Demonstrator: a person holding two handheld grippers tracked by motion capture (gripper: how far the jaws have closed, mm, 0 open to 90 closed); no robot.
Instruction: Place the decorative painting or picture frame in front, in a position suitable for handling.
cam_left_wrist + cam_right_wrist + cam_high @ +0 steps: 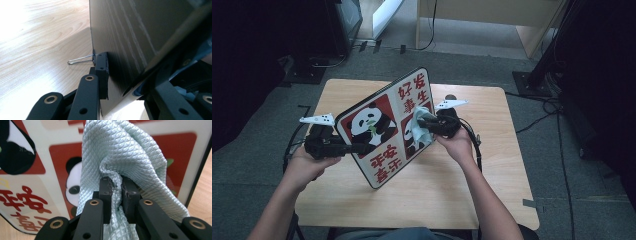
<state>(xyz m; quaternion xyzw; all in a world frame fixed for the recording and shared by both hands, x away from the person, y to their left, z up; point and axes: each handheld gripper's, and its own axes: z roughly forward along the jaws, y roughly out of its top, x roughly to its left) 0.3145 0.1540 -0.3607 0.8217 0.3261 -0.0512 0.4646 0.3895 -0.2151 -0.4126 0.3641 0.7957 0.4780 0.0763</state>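
We see red Chinese characters on the panda board [382, 125] our left gripper [362, 148] clamps above the wooden table [452, 185], right gripper [427, 125] pinching a pale cloth [125, 157] against it.

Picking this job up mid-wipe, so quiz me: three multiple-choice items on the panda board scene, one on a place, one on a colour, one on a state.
1. Where does the panda board meet the table?
A. lying flat
B. propped on its lower edge
C. lifted clear

2. What colour is the cloth?
A. pale blue-green
B. yellow
C. dark grey

3. How is the right gripper?
A. open and bare
B. shut on the board
C. shut on the cloth

Answers: 1 B, the high view shows it tilted, held at its edge by the left gripper; 2 A, plain in the right gripper view; 3 C, fabric is pinched between its jaws against the picture side.
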